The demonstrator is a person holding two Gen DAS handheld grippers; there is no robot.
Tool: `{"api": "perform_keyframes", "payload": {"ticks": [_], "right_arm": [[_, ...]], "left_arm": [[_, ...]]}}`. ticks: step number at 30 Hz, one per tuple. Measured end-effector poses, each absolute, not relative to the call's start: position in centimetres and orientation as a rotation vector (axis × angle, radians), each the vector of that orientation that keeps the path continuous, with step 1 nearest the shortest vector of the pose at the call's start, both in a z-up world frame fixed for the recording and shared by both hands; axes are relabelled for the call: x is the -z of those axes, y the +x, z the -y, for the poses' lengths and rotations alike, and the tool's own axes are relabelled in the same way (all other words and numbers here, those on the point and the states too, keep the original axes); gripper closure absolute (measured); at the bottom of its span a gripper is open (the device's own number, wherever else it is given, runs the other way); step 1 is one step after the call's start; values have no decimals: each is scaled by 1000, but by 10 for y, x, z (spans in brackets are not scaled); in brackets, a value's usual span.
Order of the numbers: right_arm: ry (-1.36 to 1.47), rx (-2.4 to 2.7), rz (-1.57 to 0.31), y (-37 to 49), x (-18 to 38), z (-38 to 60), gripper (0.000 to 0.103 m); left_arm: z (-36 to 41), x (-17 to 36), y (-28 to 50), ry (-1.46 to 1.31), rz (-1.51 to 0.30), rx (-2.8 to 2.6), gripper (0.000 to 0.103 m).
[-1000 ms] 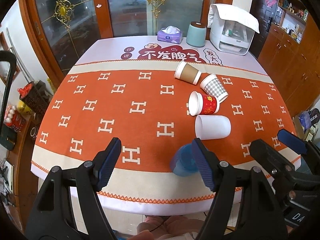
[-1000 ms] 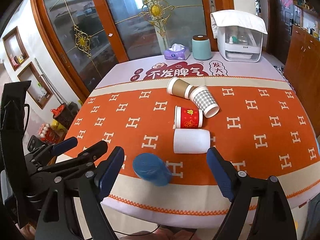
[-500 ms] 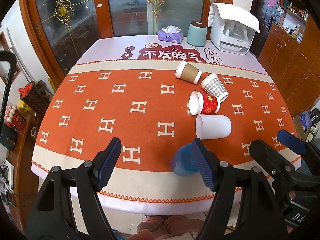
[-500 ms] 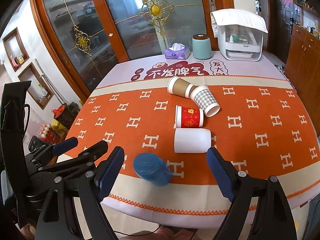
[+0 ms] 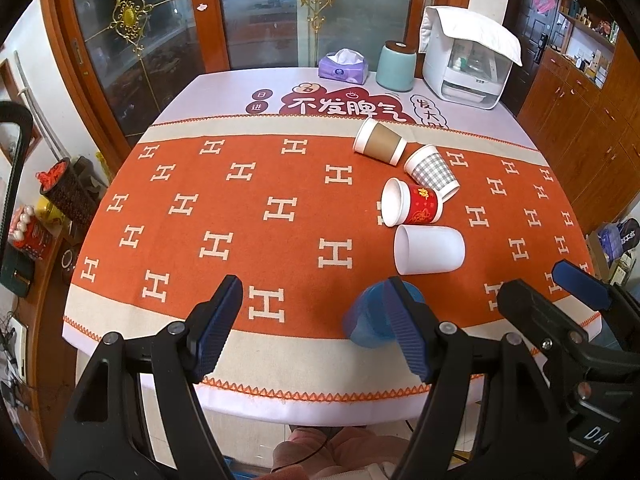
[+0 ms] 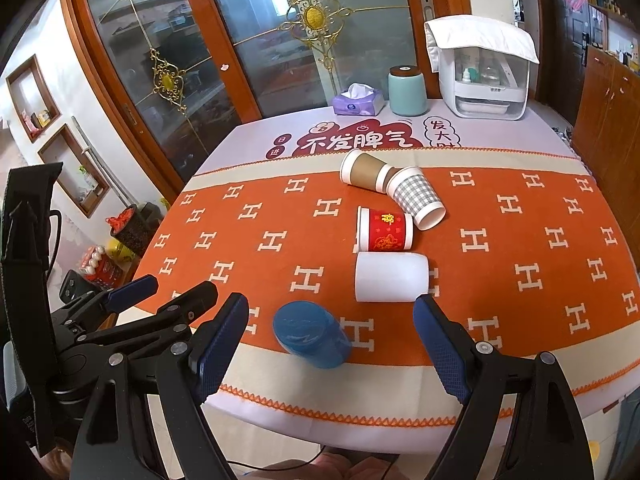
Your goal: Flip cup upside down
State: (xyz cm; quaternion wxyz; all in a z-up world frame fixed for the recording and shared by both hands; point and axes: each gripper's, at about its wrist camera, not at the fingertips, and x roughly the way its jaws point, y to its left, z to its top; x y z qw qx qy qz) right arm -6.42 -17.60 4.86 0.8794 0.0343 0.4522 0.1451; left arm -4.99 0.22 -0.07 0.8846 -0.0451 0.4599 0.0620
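Several cups lie on their sides on the orange tablecloth (image 5: pixel 240 208): a blue cup (image 6: pixel 312 334) nearest the front edge, a white cup (image 6: pixel 392 277), a red cup (image 6: pixel 386 229), a grey checked cup (image 6: pixel 416 196) and a brown cup (image 6: pixel 366 169). My right gripper (image 6: pixel 332 348) is open and empty, its jaws either side of the blue cup but nearer me. My left gripper (image 5: pixel 312 330) is open and empty above the front edge; its right finger (image 5: pixel 404 328) hides part of the blue cup (image 5: pixel 366 322). The white cup (image 5: pixel 430 249) and red cup (image 5: pixel 412 208) lie beyond.
At the table's back stand a purple tissue box (image 5: pixel 344 67), a teal canister (image 5: pixel 396 65) and a white appliance with a cloth on top (image 5: pixel 468 60). Glass cabinet doors rise behind. Wooden cupboards (image 5: pixel 592 92) stand right. Clutter sits on the floor at left (image 5: pixel 60 192).
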Motion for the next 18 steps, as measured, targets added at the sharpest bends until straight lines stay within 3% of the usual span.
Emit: {"api": "perform_keyframes", "payload": {"ticks": [18], "right_arm": [[80,-305,-955,-77,-40,158,17]], "left_arm": [[-12,5,-57,-92,-967,-130,33]]}}
